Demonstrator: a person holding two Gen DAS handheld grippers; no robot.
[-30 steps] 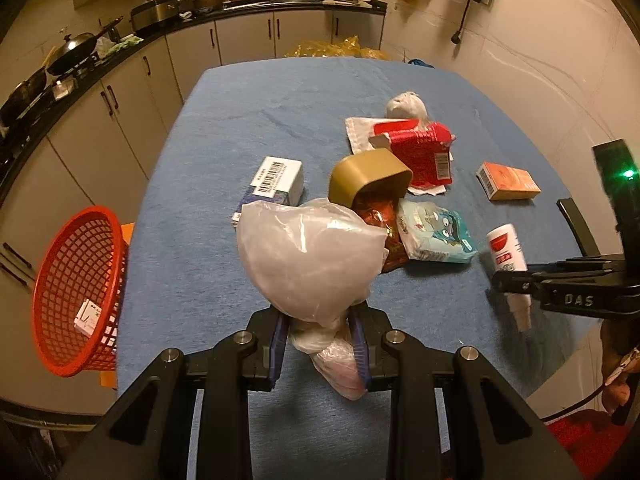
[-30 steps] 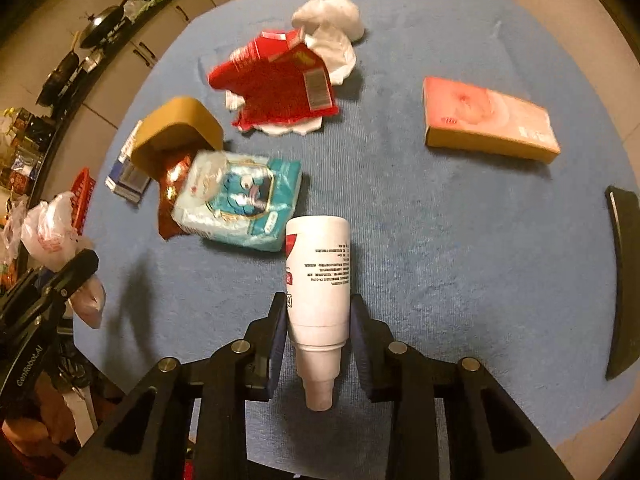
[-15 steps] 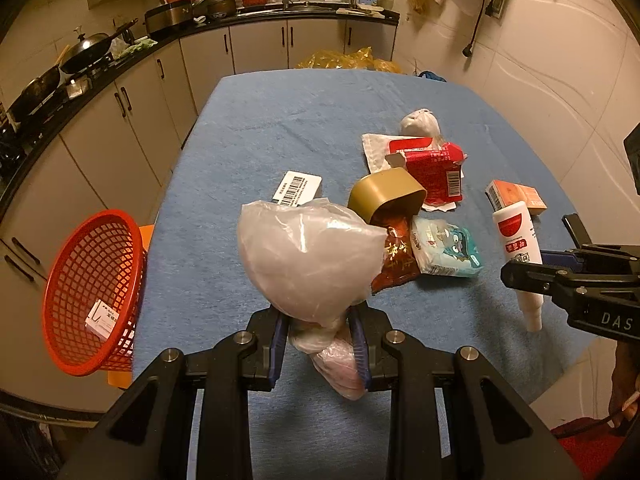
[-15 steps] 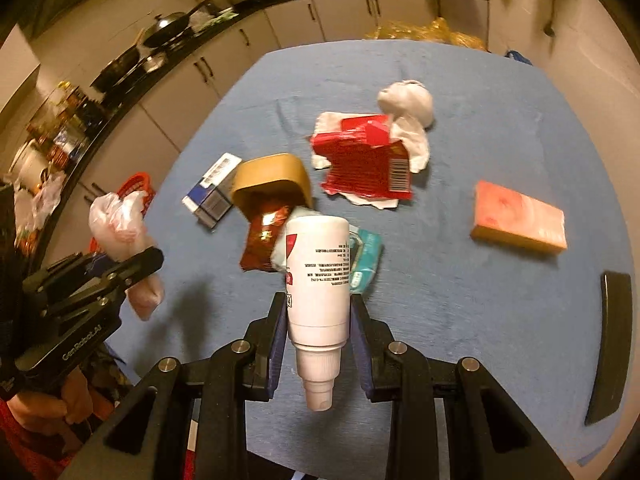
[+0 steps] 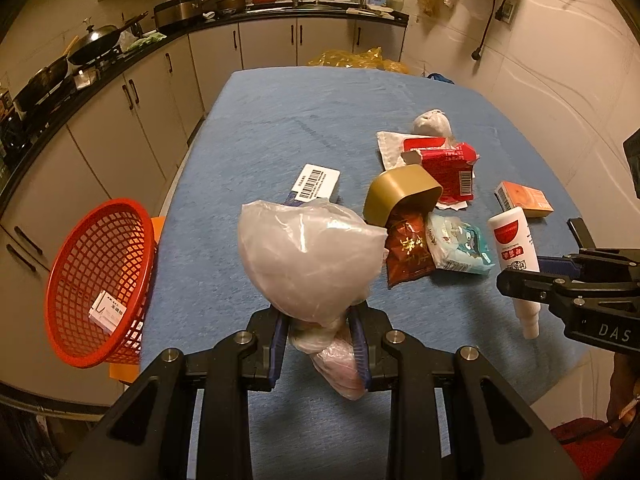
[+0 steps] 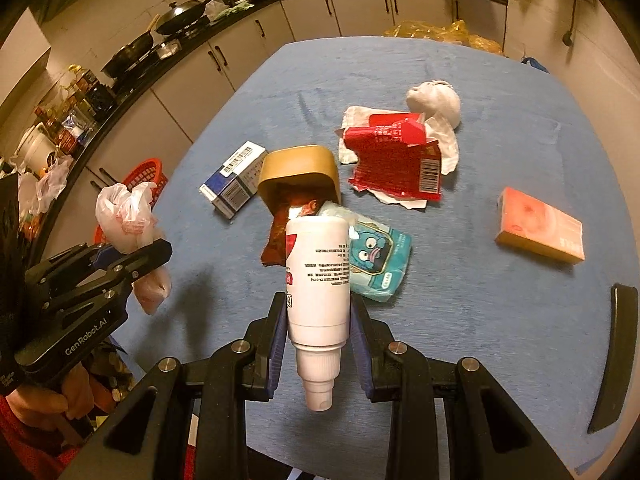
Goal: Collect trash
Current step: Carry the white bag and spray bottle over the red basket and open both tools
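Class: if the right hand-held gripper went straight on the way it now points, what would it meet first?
Probably the teal wipes pack, lying just past the white bottle clamped in the right hand-held gripper; depth is unclear, so bare blue tablecloth may come first.

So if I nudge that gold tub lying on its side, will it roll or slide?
The gold tub looks rigid with rounded-square walls, so it would probably slide or rock rather than roll. It seems light, and the red snack wrapper tucked in its mouth may drag along.

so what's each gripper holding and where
Left gripper pinches the crumpled plastic bag near its lower, bunched part; right gripper clamps the white bottle just above its cap.
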